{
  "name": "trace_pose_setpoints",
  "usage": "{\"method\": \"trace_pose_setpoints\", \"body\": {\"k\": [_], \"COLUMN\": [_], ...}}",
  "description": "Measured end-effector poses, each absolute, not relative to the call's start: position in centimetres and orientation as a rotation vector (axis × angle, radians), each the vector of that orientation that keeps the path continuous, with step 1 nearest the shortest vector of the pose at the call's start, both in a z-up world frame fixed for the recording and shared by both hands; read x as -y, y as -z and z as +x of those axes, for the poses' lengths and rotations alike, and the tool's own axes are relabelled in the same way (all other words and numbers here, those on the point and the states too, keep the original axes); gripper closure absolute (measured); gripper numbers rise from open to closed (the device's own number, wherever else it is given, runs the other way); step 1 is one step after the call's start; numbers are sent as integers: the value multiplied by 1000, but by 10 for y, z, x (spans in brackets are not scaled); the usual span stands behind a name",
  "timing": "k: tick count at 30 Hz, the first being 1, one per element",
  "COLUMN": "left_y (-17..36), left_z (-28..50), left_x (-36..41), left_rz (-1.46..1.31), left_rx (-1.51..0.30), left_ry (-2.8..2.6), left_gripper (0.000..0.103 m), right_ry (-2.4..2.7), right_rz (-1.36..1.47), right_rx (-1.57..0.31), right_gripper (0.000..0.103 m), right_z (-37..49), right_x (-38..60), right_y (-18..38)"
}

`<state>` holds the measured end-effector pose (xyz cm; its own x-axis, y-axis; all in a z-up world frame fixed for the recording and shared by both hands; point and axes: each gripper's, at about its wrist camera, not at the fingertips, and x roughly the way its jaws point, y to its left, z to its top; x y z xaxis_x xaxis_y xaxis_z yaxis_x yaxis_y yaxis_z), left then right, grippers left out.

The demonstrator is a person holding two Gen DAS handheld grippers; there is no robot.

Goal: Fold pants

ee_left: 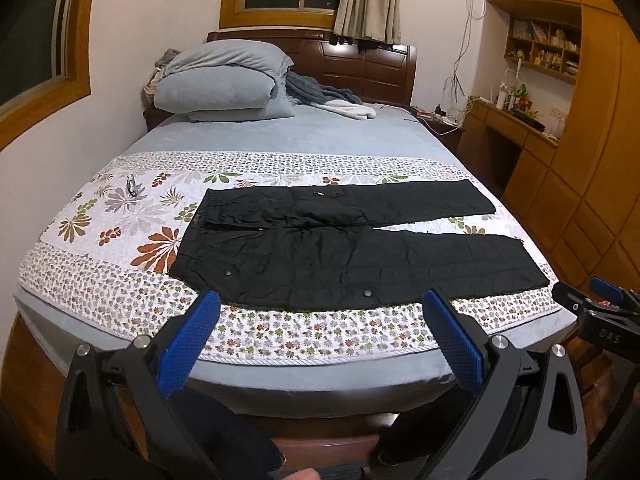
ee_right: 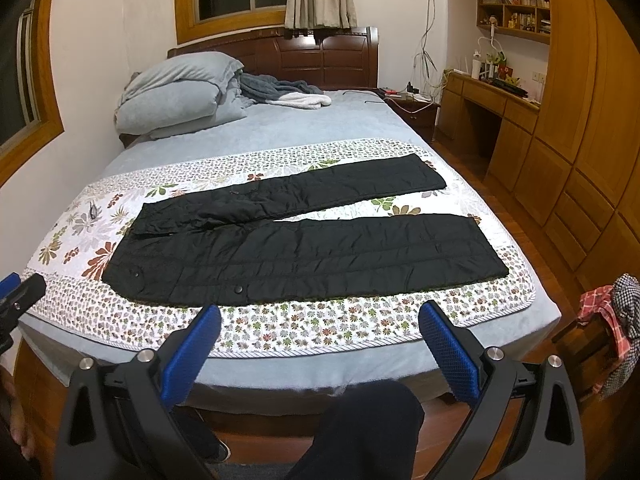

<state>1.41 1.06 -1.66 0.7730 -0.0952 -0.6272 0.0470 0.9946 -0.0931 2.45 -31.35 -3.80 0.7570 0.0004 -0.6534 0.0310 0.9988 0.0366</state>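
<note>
Black quilted pants (ee_left: 340, 248) lie flat on the flowered quilt (ee_left: 120, 216) across the bed, waistband to the left, both legs spread apart to the right. They also show in the right wrist view (ee_right: 304, 248). My left gripper (ee_left: 322, 300) is open and empty, held above the bed's near edge, short of the pants' near hem. My right gripper (ee_right: 320, 312) is open and empty, also at the near edge, a little to the right. Each gripper shows at the edge of the other's view.
Folded grey bedding (ee_left: 224, 80) and a blanket (ee_left: 328, 98) sit at the headboard end. Eyeglasses (ee_left: 132, 186) lie on the quilt left of the pants. A wooden desk and cabinets (ee_right: 560, 128) stand to the right. Clothes (ee_right: 612, 320) hang on a chair at right.
</note>
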Motion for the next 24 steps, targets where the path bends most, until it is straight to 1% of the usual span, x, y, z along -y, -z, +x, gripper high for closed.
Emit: {"method": "trace_pose_setpoints", "body": {"k": [9,12,17,19,20,21,24], "left_y": [44,65,100,126,134,146,194], "left_z": [46,75,133,167,176,189,226], "left_x": [-31,-65,-132,-171,-184,-200,-244], "left_rz": [-85,-132,-205,-315,-358,-405,-570], "left_rx": [-735,-777,-803,-856,-865,-879,-993], "left_ry": [75,82,72,113,125,126,112], "left_gripper": [2,2,2,3,3,3,3], "right_ry": [-2,-111,-146,-150,-148,-143,-118], "right_rz": [22,132,282,394,434,488,604], "right_rx": [-679,-760,-821,-859,-881,-903,-928], "right_gripper": [3,3,4,12,19,22,22], "right_z": [39,76,140,163,174,187,207], "right_x": [316,344,416,452,470,491,534], "right_y": [47,74,131,159,172,190,224]}}
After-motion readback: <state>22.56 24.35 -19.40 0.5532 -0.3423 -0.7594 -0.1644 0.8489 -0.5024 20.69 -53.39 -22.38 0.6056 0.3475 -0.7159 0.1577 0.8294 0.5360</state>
